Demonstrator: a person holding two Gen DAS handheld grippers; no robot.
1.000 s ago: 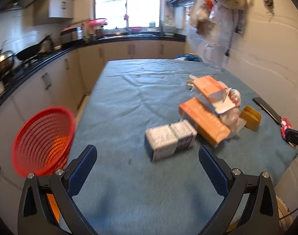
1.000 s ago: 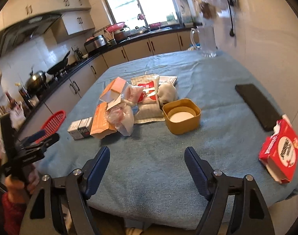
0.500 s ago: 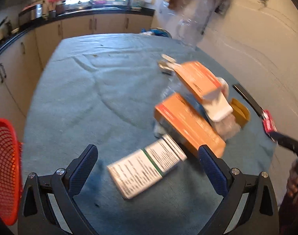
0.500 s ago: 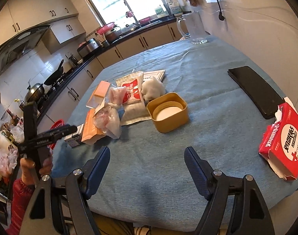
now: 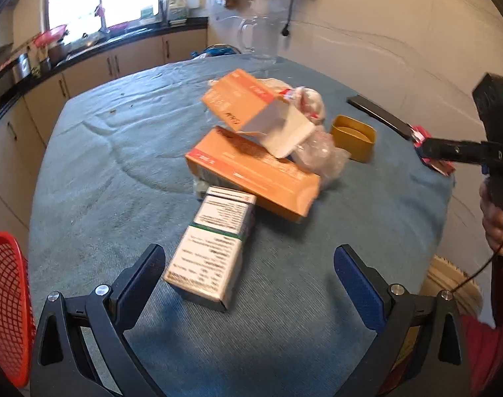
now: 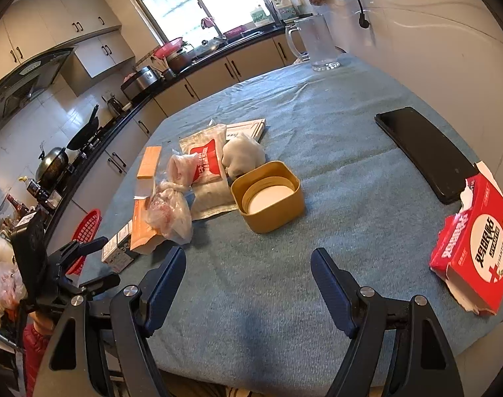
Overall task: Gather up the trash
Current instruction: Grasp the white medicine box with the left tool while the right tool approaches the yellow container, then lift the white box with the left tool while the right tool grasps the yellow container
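Note:
A heap of trash lies mid-table: a white printed carton point(image 5: 215, 244) nearest me, a long orange box point(image 5: 251, 173) behind it, a second orange box with a torn white flap point(image 5: 251, 106), and crumpled clear bags point(image 5: 320, 155). My left gripper point(image 5: 248, 271) is open, its jaws straddling the near end of the white carton without touching it. My right gripper point(image 6: 248, 281) is open over bare cloth, short of a mustard tub point(image 6: 268, 195). A torn red box point(image 6: 476, 244) lies at the right edge. In the right wrist view the left gripper point(image 6: 96, 261) hovers by the carton point(image 6: 117, 251).
A blue cloth covers the table point(image 5: 119, 152). A red mesh basket point(image 5: 6, 304) hangs off the left edge, also the basket point(image 6: 86, 231) in the right view. A black phone point(image 6: 423, 152) and a glass jug point(image 6: 317, 46) stand farther back. Kitchen counters run along the left and rear.
My left gripper swung right and dipped toward the white carton, which now sits between its jaws; the basket slid to the frame's left edge. My right gripper drifted slightly toward the tub.

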